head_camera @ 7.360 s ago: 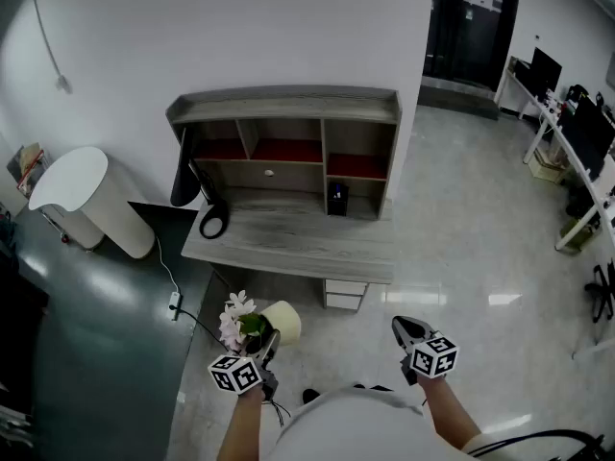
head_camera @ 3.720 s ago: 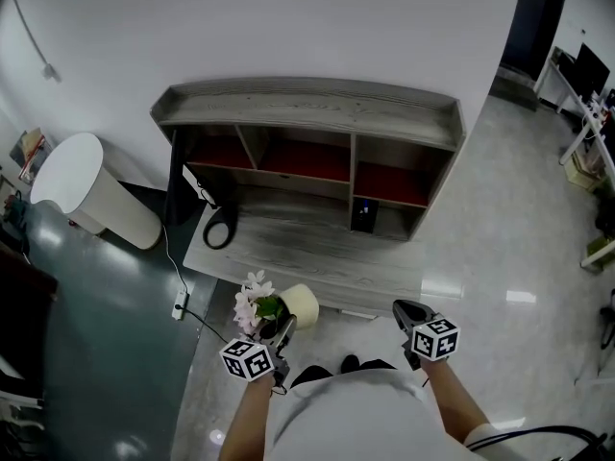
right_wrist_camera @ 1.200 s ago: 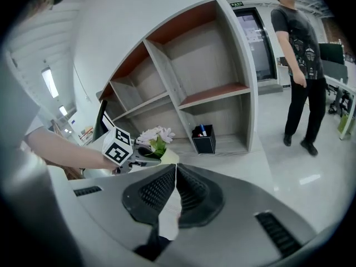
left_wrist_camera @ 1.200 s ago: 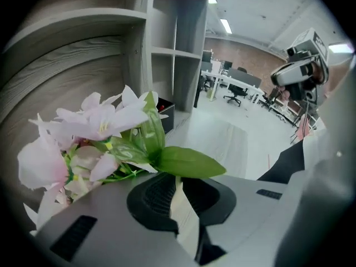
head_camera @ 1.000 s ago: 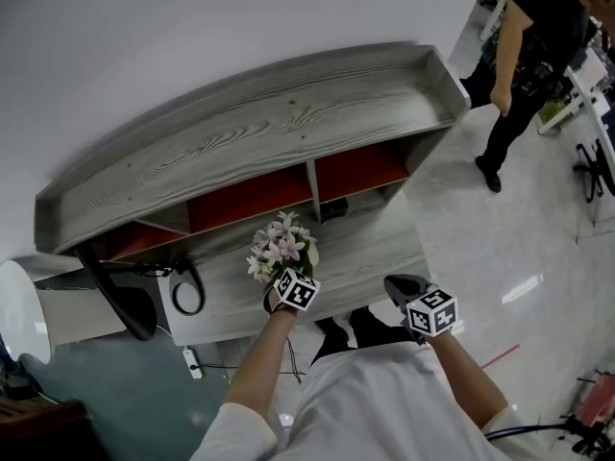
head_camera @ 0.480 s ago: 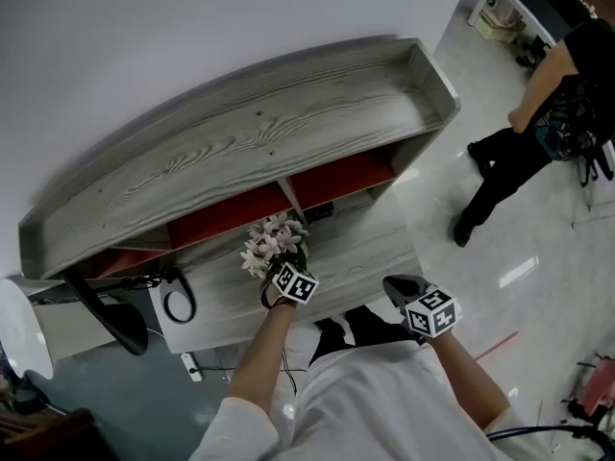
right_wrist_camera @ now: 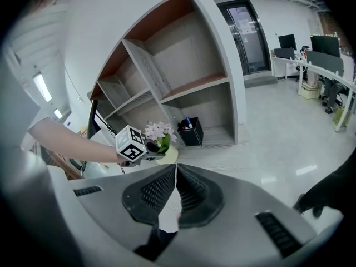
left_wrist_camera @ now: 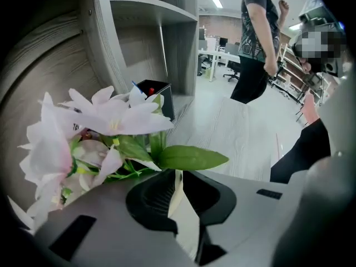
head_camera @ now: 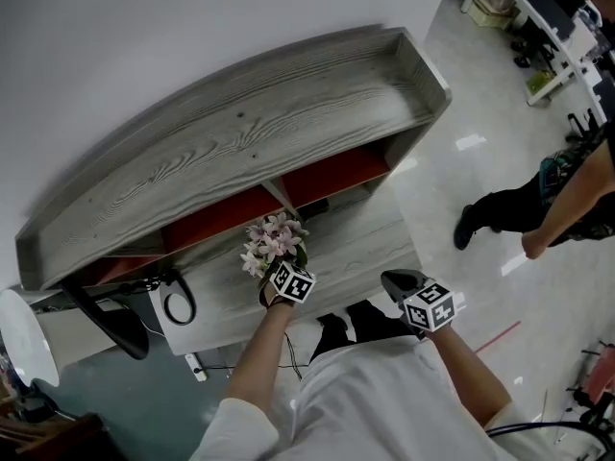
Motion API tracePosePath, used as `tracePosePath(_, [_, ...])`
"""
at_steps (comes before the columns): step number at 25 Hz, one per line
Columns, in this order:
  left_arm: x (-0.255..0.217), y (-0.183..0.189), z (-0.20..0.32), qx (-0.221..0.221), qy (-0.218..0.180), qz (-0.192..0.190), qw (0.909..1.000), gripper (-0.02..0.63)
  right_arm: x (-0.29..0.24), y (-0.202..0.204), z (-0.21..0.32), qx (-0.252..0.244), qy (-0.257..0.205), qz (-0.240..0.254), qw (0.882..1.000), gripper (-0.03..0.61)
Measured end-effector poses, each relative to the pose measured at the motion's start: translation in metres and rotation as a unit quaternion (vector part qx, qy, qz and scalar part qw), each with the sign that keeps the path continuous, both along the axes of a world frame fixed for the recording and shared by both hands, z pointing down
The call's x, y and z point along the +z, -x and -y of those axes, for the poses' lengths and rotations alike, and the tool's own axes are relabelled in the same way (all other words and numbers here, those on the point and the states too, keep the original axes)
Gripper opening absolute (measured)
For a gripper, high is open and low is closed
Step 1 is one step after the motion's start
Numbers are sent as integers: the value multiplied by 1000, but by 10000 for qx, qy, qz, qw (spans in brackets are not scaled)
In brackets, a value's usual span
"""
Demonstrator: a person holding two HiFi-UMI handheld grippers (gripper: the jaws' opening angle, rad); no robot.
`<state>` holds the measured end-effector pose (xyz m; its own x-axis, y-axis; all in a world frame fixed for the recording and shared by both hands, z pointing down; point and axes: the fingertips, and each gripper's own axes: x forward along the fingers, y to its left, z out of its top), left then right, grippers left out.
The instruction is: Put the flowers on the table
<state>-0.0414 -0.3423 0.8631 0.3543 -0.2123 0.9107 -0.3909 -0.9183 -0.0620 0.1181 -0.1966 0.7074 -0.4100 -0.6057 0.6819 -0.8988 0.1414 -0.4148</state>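
The flowers (head_camera: 274,241), pale pink with green leaves, are carried in a cream pot (right_wrist_camera: 168,156) by the left gripper (head_camera: 277,275). In the left gripper view its jaws are seen clamped on the thin rim of the pot, and the petals and one broad leaf are spread just in front of them. The pot is held over the grey wooden table (head_camera: 356,253), close before the red-backed compartments of the shelf unit (head_camera: 240,133). Whether the bottom of the pot touches the table cannot be told. A black box (right_wrist_camera: 190,131) with pens in it is placed on the table against the shelf unit, near the flowers and behind them. The right gripper (head_camera: 397,279) is kept apart on the right side, beyond the front edge of the table. Its jaws are pressed together and nothing is gripped between them. A person (head_camera: 548,200) in dark clothes is seen on the shiny floor at the right, well apart from the table.
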Motion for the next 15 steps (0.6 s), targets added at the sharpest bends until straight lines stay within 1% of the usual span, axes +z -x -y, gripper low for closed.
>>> tracePosePath(3, [0,-2,-5,58,120,0,9999,57,-1,3,-2,-44,9,-2,10000,20])
tracePosePath(5, [-2,-1,-6,62,130,-23,9999,63,-1,5,-2,-50,4,-8,10000,20])
tracePosePath(8, [-9,1,-8,54,62,-130,9999,67,-3,9,-3,-56,-23,-16,10000,20])
tracePosePath(15, [-38,4,-13,-20,-188,-514,9985,67,-10,25,-4,-103,-152,-59,9998,20])
